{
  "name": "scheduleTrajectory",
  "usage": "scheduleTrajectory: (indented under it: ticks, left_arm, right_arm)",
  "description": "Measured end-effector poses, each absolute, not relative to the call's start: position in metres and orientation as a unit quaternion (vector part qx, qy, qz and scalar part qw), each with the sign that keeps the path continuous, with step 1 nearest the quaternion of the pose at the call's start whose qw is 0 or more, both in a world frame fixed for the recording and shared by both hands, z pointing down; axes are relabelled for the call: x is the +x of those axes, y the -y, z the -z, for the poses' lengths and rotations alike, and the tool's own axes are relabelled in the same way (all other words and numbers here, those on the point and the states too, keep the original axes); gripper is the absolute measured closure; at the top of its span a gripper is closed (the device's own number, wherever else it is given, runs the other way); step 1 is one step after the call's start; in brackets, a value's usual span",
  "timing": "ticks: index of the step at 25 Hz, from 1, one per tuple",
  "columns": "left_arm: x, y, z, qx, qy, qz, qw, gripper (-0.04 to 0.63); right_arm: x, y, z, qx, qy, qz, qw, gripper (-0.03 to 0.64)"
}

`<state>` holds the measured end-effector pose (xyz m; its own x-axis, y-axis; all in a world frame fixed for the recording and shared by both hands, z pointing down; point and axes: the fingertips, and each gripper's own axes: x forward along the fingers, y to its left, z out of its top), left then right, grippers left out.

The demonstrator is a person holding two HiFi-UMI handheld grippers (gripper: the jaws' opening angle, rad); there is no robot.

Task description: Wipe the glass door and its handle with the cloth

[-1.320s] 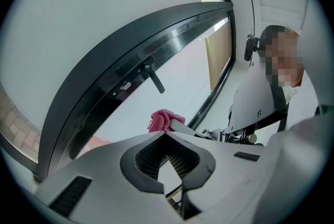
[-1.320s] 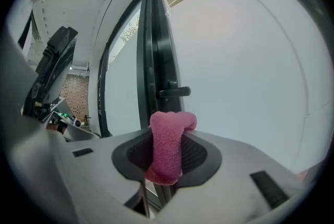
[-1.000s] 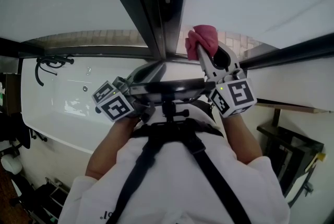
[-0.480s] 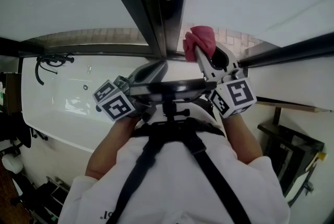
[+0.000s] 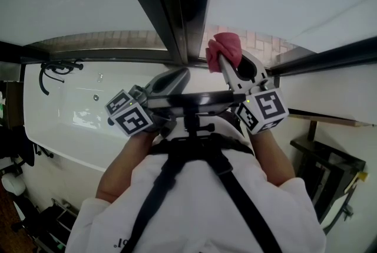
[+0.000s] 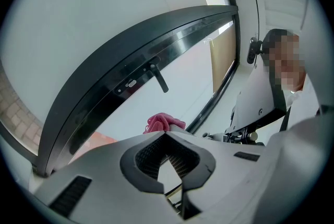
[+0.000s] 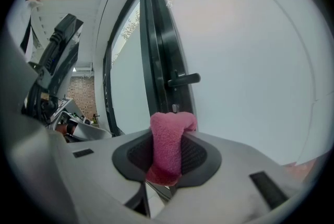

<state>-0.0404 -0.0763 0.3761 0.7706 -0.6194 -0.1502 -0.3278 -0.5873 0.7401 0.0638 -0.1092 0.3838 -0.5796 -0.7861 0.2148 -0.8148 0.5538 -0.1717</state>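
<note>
Clamped tight in right gripper (image 5: 231, 66): pink cloth (image 7: 167, 144), bunched end poking past tips, near glass door (image 7: 250, 61), below dark lever handle (image 7: 183, 80). Left gripper (image 6: 166, 135) closed on nothing. Soft, light, probably folds when pressed; best gripped mid-bunch, enough left free for wiping.

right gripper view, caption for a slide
Right gripper clamps a pink terry cloth, pointed at the black lever handle of the glass door.
</note>
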Motion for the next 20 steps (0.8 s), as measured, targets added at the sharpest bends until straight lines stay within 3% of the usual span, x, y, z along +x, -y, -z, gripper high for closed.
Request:
scheduleTrajectory:
  ticks: [20]
  left_arm:
    - [-0.0441,0.0787,-0.3773,0.866,0.270,0.202,0.369,0.603]
  right_arm:
    - [0.0565,0.1080,-0.3896,0.447,0.883,-0.126,0.071,0.521]
